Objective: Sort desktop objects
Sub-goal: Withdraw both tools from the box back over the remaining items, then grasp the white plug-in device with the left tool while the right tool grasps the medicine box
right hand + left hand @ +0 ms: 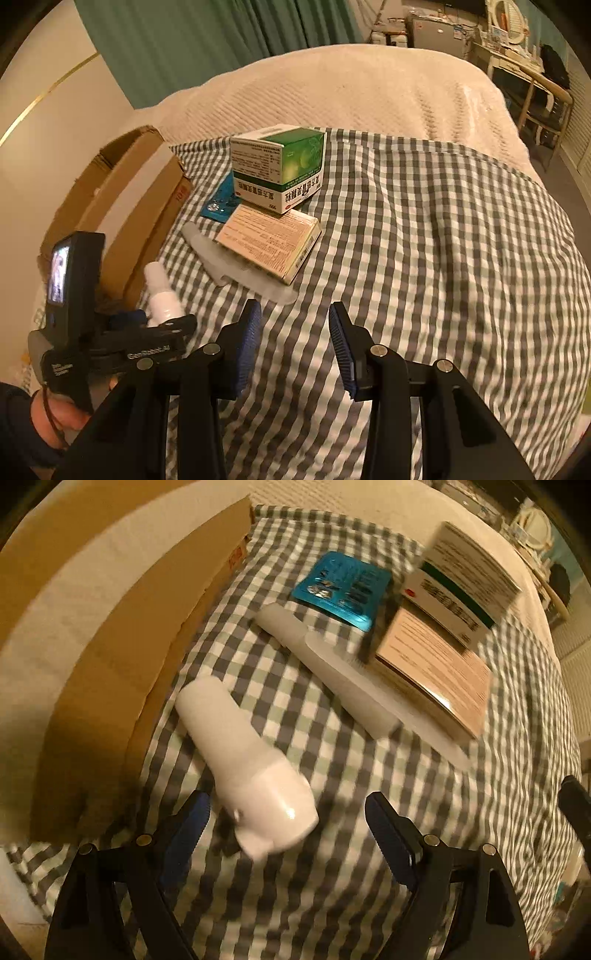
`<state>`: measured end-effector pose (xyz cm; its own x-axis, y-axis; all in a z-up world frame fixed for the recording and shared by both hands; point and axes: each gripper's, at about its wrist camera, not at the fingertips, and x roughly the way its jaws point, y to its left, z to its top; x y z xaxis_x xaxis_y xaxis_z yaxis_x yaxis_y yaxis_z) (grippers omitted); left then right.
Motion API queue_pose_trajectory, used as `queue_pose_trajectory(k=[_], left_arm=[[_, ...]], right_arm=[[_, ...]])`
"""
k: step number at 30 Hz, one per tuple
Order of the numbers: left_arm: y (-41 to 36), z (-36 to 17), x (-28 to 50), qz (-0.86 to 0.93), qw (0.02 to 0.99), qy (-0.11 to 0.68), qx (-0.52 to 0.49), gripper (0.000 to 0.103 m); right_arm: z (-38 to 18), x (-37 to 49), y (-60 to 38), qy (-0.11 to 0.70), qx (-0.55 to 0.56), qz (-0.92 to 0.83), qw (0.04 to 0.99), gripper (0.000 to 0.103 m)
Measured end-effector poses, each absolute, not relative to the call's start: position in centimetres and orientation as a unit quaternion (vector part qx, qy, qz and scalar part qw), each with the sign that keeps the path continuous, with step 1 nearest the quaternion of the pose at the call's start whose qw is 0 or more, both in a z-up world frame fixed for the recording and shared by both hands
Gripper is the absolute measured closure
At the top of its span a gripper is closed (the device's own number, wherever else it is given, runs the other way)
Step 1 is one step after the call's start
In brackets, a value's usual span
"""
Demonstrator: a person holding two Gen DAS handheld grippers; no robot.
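Left tongs [288, 812] spread wide astride small white plastic spray bottle [247, 768]; right tongs [295, 343] part-open, empty; bottle looks light, rigid, slick; grip mid-body.

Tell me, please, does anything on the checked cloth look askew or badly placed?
Yes. The green and white box sits crooked on the beige box, overhanging its far edge. The white bottle lies on its side near the cardboard box. Nothing looks spilled or damaged.

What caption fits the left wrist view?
Open left gripper straddling a white bottle lying on checked cloth, beside a cardboard box.
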<state>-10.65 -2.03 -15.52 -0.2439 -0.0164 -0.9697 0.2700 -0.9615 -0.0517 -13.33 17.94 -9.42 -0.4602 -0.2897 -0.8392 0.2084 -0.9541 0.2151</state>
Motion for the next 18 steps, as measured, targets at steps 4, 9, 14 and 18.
queue_pose_trajectory(k=[4,9,14,18], left_arm=[[-3.0,-16.7,-11.9,-0.779,0.096,0.122,0.608,0.014],[-2.9,-16.9,-12.9,-0.795,0.095,0.100,0.591,0.038],[-2.9,-16.4,-13.9,-0.814,0.071,0.072,0.571,0.070],[-3.8,-16.3,-14.2,-0.819,0.055,0.090,0.565,0.070]], right_arm=[[-11.1,-15.4,17.4,-0.016,0.498,-0.851,0.166,0.064],[-11.6,-17.9,16.9,-0.025,0.473,-0.862,0.180,0.043],[-11.0,-20.6,16.0,-0.083,0.455,-0.873,0.158,0.029],[-10.0,-22.4,14.6,-0.130,0.437,-0.883,0.115,0.011]])
